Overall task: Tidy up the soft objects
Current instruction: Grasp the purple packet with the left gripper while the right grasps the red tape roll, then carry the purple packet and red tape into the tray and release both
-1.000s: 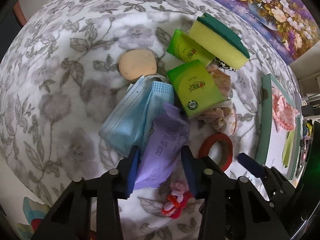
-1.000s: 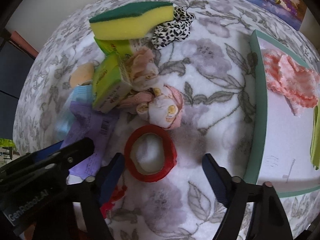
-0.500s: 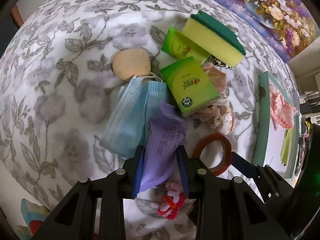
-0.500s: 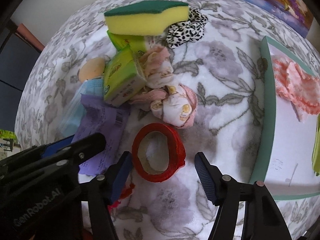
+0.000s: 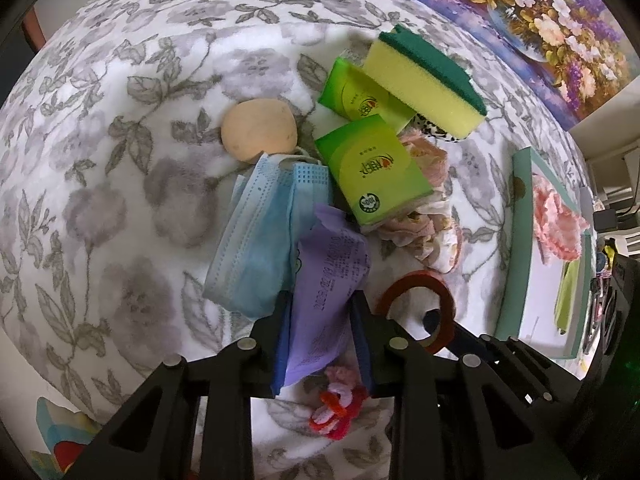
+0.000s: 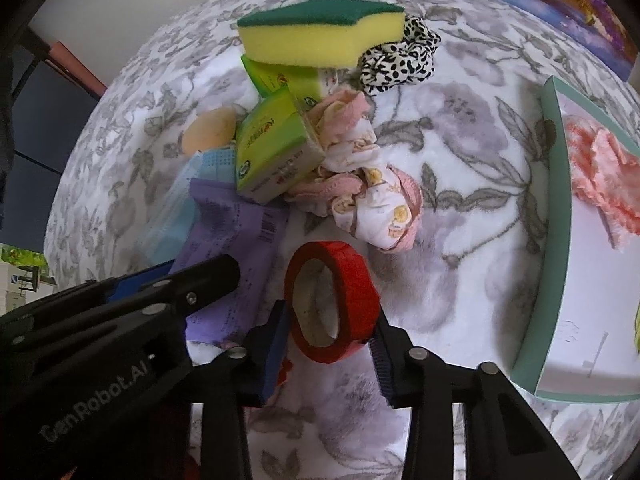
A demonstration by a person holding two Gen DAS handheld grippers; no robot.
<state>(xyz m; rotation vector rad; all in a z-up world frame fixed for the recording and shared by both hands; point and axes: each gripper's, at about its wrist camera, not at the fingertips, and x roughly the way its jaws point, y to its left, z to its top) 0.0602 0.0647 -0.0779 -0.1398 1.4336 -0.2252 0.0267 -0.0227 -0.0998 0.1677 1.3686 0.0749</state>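
Both grippers have just been closing. The left gripper (image 5: 322, 332) fingers clamp the purple packet (image 5: 328, 280) at lower centre; the right gripper (image 6: 330, 344) fingers pinch the red tape roll (image 6: 334, 300). Grasping step underway; next, probably lift both toward the green tray (image 6: 558, 184) at right.

A grey-and-white floral cloth (image 5: 120, 160) lies under a yellow sponge topped in dark green (image 5: 424, 84), bright green packets (image 5: 372, 168), a pale blue mask (image 5: 264, 240), a lilac wrapper (image 5: 328, 288), a red tape roll (image 6: 332, 304), a black-spotted white scrunchie (image 6: 400, 62) and a mint-edged tray (image 6: 558, 216).
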